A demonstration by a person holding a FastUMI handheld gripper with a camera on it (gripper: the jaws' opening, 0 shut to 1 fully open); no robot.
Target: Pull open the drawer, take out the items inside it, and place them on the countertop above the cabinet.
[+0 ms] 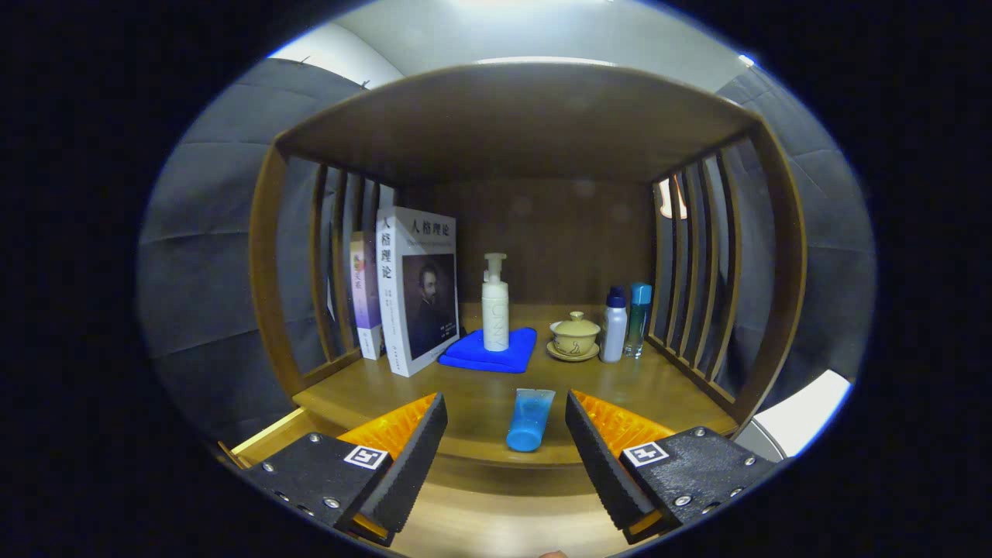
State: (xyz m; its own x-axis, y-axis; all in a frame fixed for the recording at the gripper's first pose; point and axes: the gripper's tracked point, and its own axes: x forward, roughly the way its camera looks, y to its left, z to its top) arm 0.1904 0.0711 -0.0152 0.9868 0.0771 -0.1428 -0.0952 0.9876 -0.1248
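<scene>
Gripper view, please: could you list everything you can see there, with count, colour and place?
Tube: one, blue, lying on the countertop between the open fingers, cap toward the camera.
Folded cloth: one, blue, beyond the tube.
Pump bottle: one, white, upright on the cloth.
Books: two, white and purple, upright left of the cloth.
Lidded cup on saucer: one, beige, right of the cloth.
Bottles: two, white with dark cap and teal, right of the cup.
Wooden cabinet: one, brown, slatted sides, around the countertop.
Drawer: one, light wood, pulled open below the countertop.
Hand-held gripper: one, open, holding nothing.
</scene>
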